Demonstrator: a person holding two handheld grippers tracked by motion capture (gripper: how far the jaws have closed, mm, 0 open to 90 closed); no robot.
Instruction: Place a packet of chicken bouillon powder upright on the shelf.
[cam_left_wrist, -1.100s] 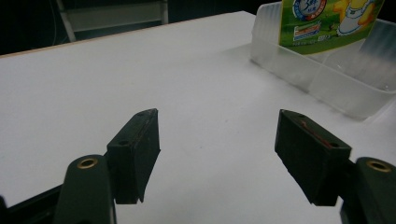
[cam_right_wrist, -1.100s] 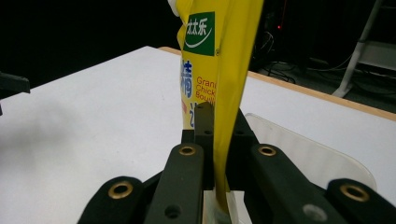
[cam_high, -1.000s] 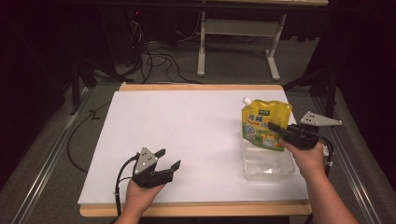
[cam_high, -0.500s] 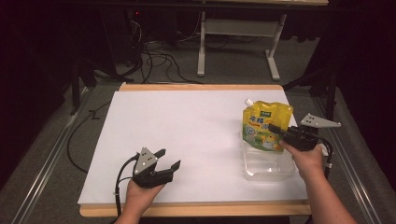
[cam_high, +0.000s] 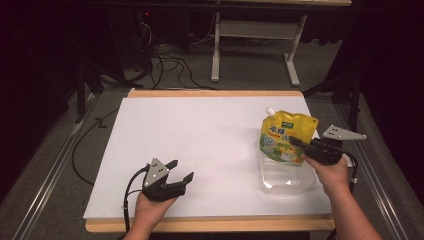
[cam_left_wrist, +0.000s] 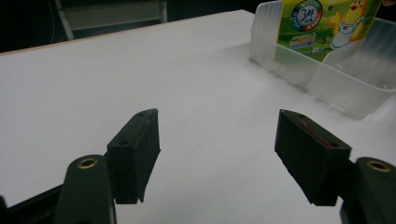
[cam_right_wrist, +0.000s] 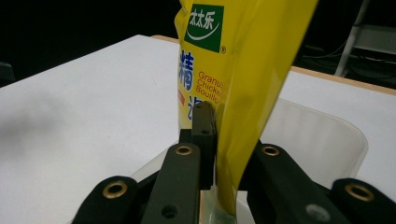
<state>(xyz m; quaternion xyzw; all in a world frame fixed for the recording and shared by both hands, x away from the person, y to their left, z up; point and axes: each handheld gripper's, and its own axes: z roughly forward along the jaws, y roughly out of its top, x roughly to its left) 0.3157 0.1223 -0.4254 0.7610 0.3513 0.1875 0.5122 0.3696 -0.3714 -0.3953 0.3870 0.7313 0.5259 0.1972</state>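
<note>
Table (cam_high: 200, 135): white sheet over a wooden board, wood edge visible at the near and far sides. Both grippers work over its near half, well apart from each other.

Clear plastic tub (cam_high: 287, 175): open-topped, translucent, rounded corners. Sits on the white surface directly under and just ahead of the right gripper. In the left gripper view it lies far ahead and off to the right of the jaws (cam_left_wrist: 327, 70).

Yellow pouch (cam_high: 286, 136): printed seasoning pouch with a green logo patch, white spout at its upper left corner. Stands roughly upright with its lower end down inside the tub, upper part rising above the tub rim. Right gripper view shows its side edge running straight down between the two jaws (cam_right_wrist: 243, 93).

Right gripper (cam_high: 306, 145): held in the person's right hand, jaws pressed together on the pouch's right edge, pinching the film. Grey plate sits on its top, away from the pouch.

Left gripper (cam_high: 180, 172): held in the left hand near the table's front edge, jaws spread wide with nothing between them but bare white surface (cam_left_wrist: 217, 158). Pouch and tub lie well off to its right.
</note>
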